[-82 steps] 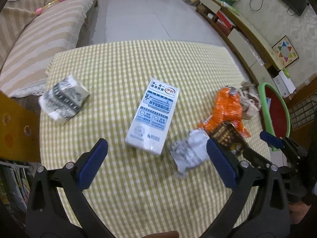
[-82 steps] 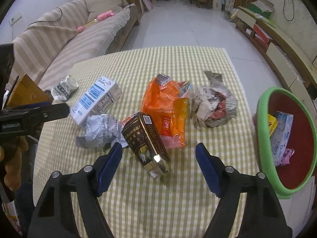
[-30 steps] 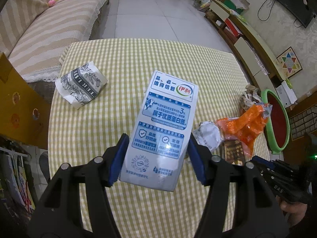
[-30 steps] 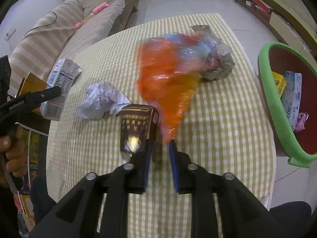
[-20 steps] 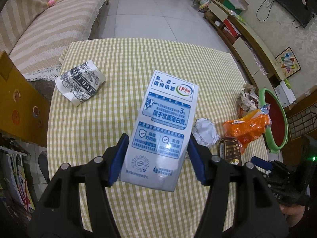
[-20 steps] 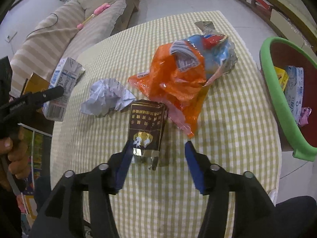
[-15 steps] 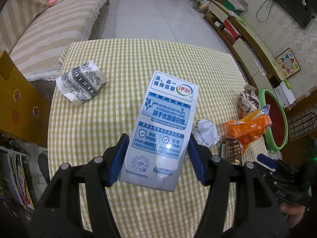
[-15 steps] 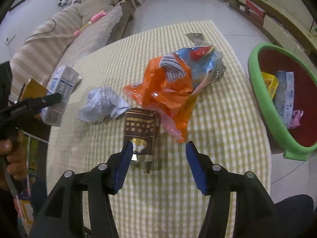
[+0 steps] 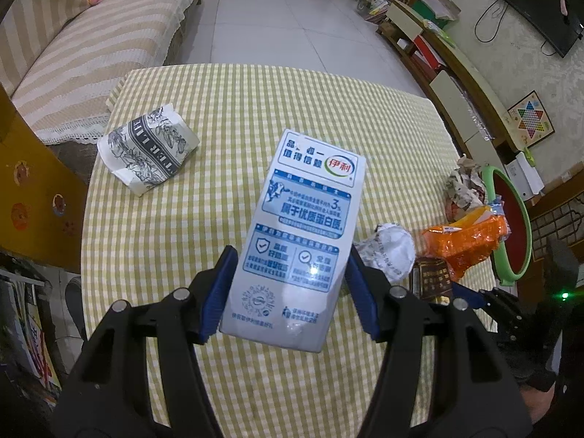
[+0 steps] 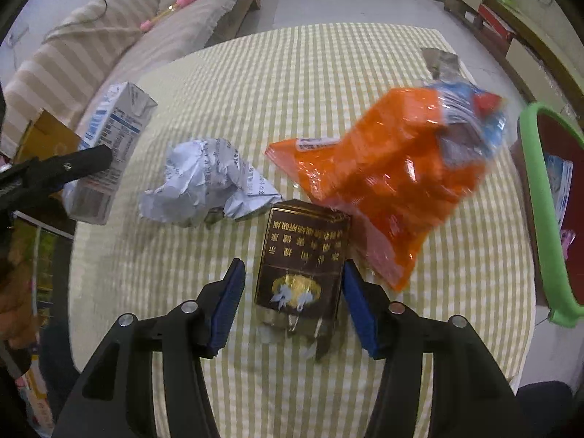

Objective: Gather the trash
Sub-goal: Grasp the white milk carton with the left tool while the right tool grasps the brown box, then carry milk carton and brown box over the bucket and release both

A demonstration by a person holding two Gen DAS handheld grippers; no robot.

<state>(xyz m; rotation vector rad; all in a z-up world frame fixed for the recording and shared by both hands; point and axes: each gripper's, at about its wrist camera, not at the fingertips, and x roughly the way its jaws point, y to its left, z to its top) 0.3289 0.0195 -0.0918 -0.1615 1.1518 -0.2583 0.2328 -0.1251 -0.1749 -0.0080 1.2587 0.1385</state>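
Your left gripper (image 9: 290, 294) is clenched on the white-and-blue milk carton (image 9: 303, 233), blue pads pressed against both its sides, and you hold it raised above the yellow checked tablecloth (image 9: 219, 116). Your right gripper (image 10: 292, 301) points down at the dark brown cigarette pack (image 10: 303, 268), which lies on the cloth between its fingers; the jaws are closing. The right pad is at the pack's edge, the left pad stands apart from it, so the pack is not gripped.

Just beyond the pack lies a crumpled white paper (image 10: 208, 184) to its left and an orange plastic bag (image 10: 394, 175) to its right, the bag's near end touching the pack. Past the bag sits a wad of printed paper (image 9: 463, 189). At the table's right edge is the green-rimmed bin (image 10: 536, 197) with a few pieces already inside. On the far left of the cloth, well apart from the rest, rests a black-and-white printed packet (image 9: 149, 149). A striped sofa (image 9: 73, 36) stands beyond the table.
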